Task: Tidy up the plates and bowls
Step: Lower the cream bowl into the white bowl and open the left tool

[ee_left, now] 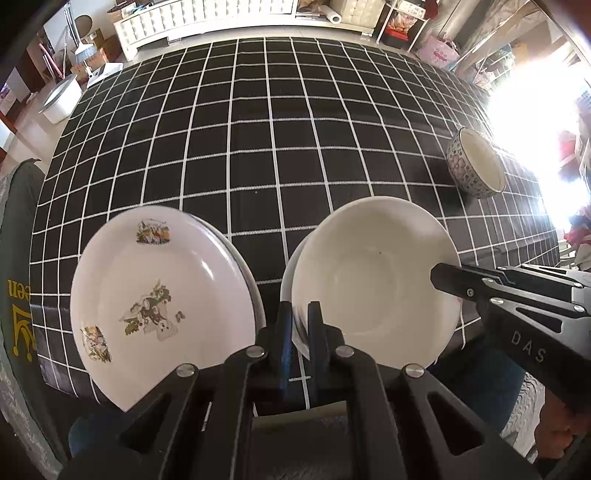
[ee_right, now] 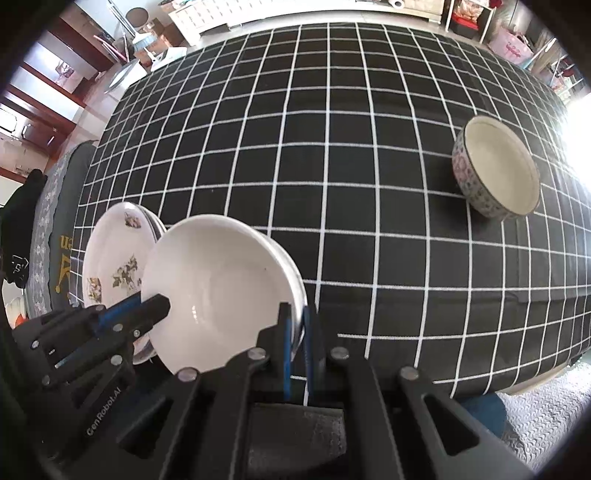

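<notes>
A plain white deep bowl (ee_left: pixel 369 280) (ee_right: pixel 218 284) is held by its rim from both sides; a second rim shows just under it. My left gripper (ee_left: pixel 299 310) (ee_right: pixel 159 304) is shut on its left edge. On the opposite edge my right gripper (ee_right: pixel 295 314) (ee_left: pixel 443 280) is shut too. Close to its left lies a stack of white plates with flower prints (ee_left: pixel 162 306) (ee_right: pixel 114 258), near the table's front edge. A patterned bowl (ee_left: pixel 476 166) (ee_right: pixel 498 170) stands alone at the right. Whether the white bowl rests on the cloth cannot be told.
The table wears a black cloth with a white grid (ee_left: pixel 258 147) (ee_right: pixel 332 147). A dark cushioned seat with yellow lettering (ee_left: pixel 18 295) stands at the table's left end. White cabinets (ee_left: pixel 221 18) and clutter line the far side. Strong glare washes out the right.
</notes>
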`<state>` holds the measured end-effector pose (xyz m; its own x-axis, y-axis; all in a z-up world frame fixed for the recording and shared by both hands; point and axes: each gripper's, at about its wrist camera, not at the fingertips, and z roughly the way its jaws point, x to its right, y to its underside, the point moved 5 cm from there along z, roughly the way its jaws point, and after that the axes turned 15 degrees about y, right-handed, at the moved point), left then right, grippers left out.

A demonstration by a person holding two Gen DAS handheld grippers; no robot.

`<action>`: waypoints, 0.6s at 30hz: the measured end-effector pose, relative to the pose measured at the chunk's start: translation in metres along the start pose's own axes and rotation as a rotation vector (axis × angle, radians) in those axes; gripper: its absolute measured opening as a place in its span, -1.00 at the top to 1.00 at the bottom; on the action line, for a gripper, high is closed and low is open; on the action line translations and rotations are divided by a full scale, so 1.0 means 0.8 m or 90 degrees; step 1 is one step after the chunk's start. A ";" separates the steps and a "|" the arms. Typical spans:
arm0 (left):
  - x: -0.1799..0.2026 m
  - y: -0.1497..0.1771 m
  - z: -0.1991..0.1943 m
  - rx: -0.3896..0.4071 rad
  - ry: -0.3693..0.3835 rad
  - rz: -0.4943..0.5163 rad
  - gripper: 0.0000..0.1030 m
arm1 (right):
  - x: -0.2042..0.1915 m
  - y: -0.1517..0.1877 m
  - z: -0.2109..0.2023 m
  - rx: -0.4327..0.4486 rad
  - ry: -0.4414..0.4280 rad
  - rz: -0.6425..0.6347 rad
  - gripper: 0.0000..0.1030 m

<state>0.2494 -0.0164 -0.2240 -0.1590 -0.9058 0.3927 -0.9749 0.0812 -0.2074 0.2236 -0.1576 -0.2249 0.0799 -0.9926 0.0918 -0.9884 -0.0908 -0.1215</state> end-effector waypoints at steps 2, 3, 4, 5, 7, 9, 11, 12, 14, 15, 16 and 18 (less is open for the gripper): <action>0.001 0.002 0.004 -0.004 -0.002 0.000 0.87 | -0.001 0.001 0.004 -0.007 0.000 -0.002 0.83; 0.001 0.002 0.005 -0.005 -0.003 0.002 0.87 | -0.001 0.001 0.005 -0.009 0.000 -0.002 0.83; 0.001 0.002 0.006 -0.006 -0.004 0.003 0.87 | -0.001 0.001 0.006 -0.010 0.000 -0.003 0.83; 0.002 0.002 0.008 -0.007 -0.004 0.003 0.87 | -0.002 0.001 0.007 -0.011 -0.001 -0.004 0.83; 0.003 0.000 0.011 -0.008 -0.007 0.005 0.87 | -0.003 0.001 0.008 -0.012 -0.001 -0.004 0.83; 0.004 -0.002 0.016 -0.009 -0.009 0.005 0.87 | -0.004 -0.001 0.009 -0.014 0.000 -0.005 0.83; 0.002 -0.002 0.019 -0.010 -0.011 0.005 0.87 | -0.005 -0.001 0.012 -0.017 0.000 -0.006 0.83; 0.002 -0.002 0.023 -0.011 -0.011 0.004 0.87 | -0.006 0.000 0.013 -0.019 0.000 -0.007 0.83; 0.001 -0.001 0.027 -0.013 -0.013 0.002 0.88 | -0.007 0.000 0.016 -0.024 -0.001 -0.009 0.83; 0.000 0.000 0.026 -0.015 -0.014 0.001 0.88 | -0.007 0.000 0.016 -0.023 -0.001 -0.010 0.83; 0.000 0.000 0.028 -0.015 -0.016 0.001 0.88 | -0.008 0.000 0.016 -0.022 0.003 -0.012 0.83; 0.001 0.000 0.031 -0.015 -0.015 0.002 0.87 | -0.007 -0.001 0.016 -0.021 0.006 -0.015 0.83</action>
<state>0.2534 -0.0274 -0.2461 -0.1588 -0.9147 0.3715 -0.9778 0.0935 -0.1877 0.2254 -0.1531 -0.2382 0.1026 -0.9894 0.1031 -0.9900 -0.1116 -0.0861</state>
